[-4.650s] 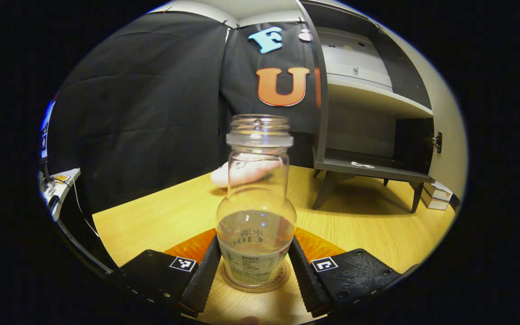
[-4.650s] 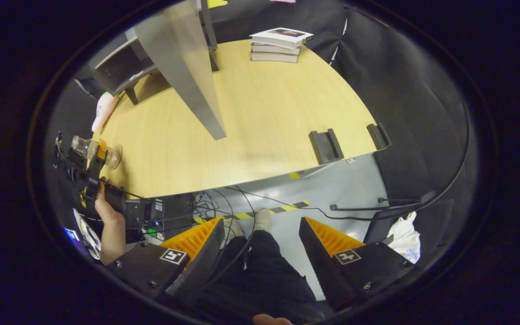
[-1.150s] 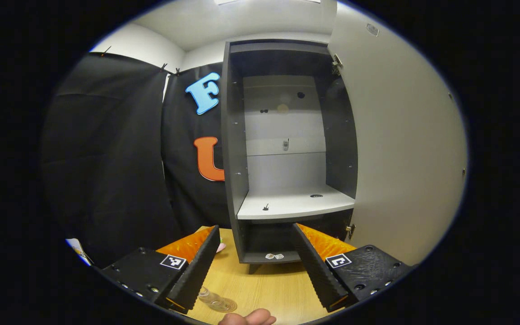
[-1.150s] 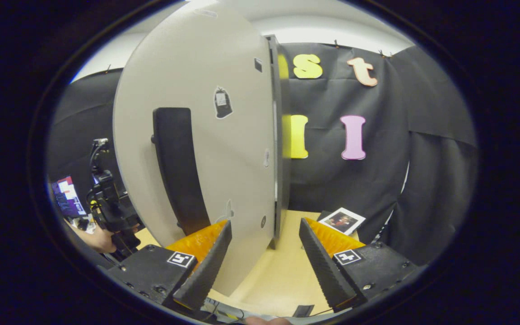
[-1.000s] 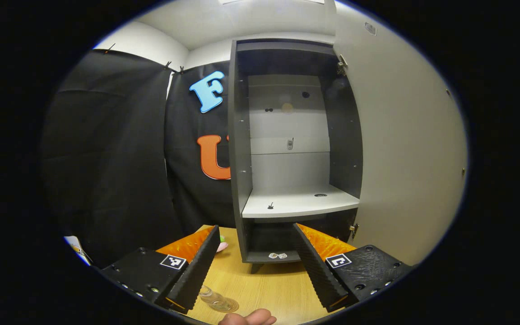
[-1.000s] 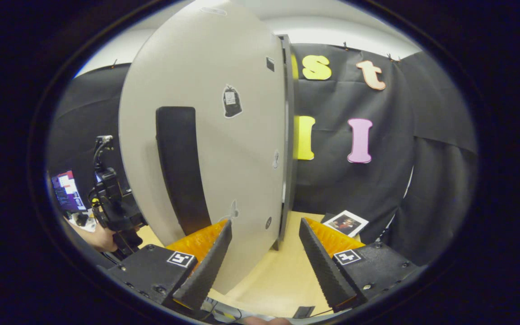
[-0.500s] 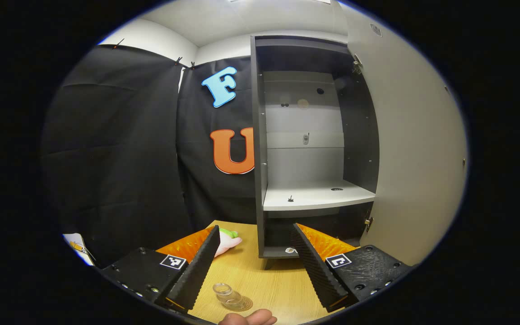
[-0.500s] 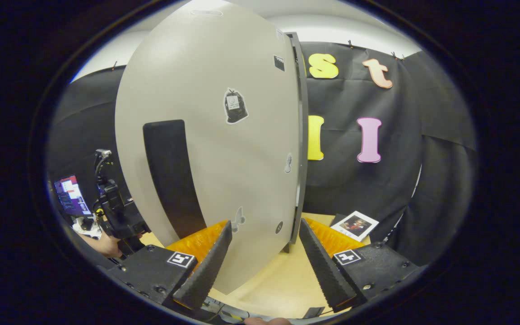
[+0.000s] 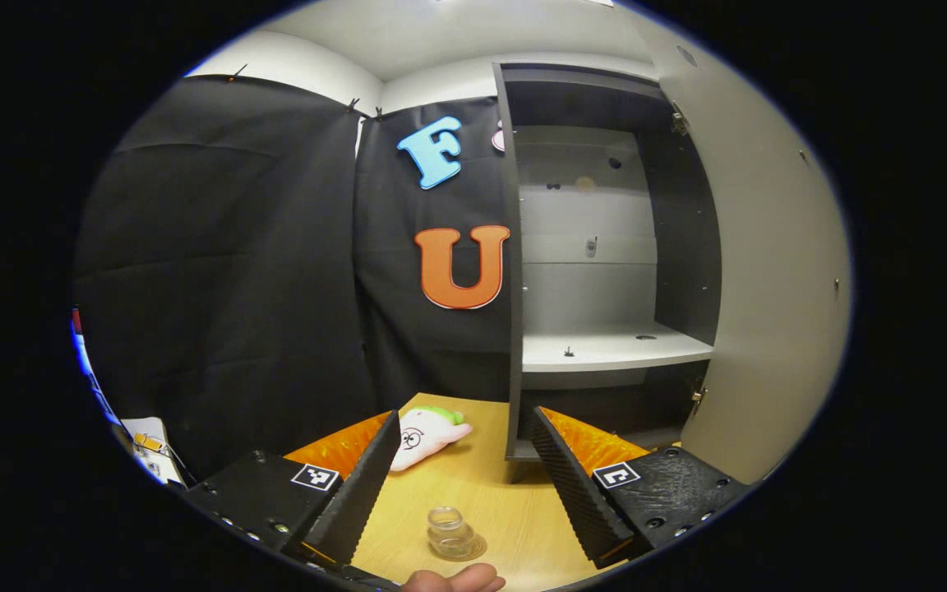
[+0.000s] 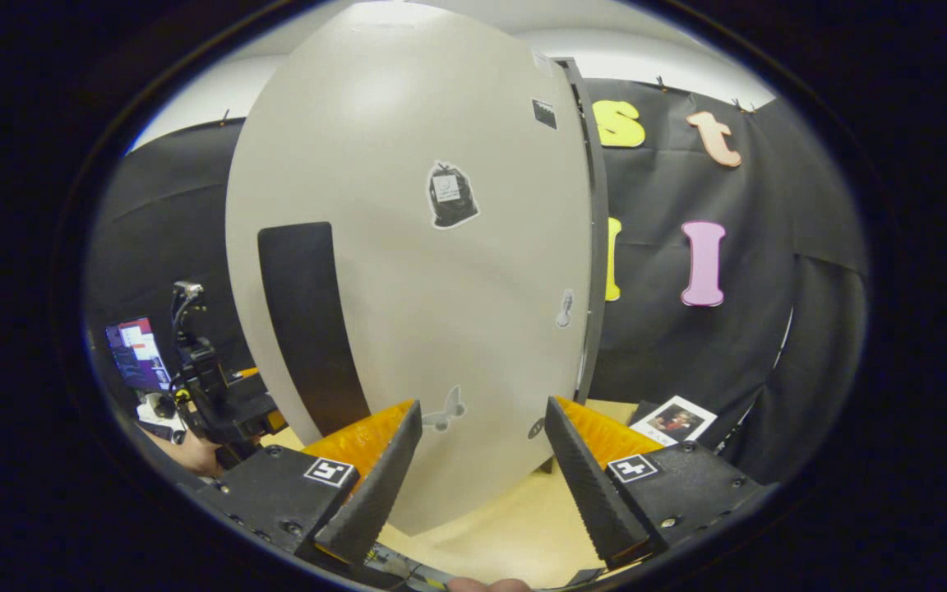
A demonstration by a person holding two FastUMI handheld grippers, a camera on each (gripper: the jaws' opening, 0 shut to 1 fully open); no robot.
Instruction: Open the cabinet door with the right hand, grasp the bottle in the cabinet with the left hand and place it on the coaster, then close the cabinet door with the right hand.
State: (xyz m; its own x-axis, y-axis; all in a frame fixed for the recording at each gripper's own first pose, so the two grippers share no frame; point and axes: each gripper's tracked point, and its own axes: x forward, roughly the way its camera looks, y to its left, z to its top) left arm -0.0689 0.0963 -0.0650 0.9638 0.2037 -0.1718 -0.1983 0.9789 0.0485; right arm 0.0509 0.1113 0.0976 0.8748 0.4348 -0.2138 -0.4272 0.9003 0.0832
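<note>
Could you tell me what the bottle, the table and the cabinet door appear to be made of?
Bottle: clear glass or hard plastic; the table shows through it. Table: light wood or wood-look laminate, with fine grain lines and a matte finish. Cabinet door: smooth pale grey panel, probably laminated board, with a soft sheen, a dark edge and a black strip.

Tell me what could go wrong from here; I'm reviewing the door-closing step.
1. The right gripper is open, facing the cabinet door; a push on the face could let it slam.
2. The bottle stands on the table under the open left gripper; lowering it might tip it.
</note>
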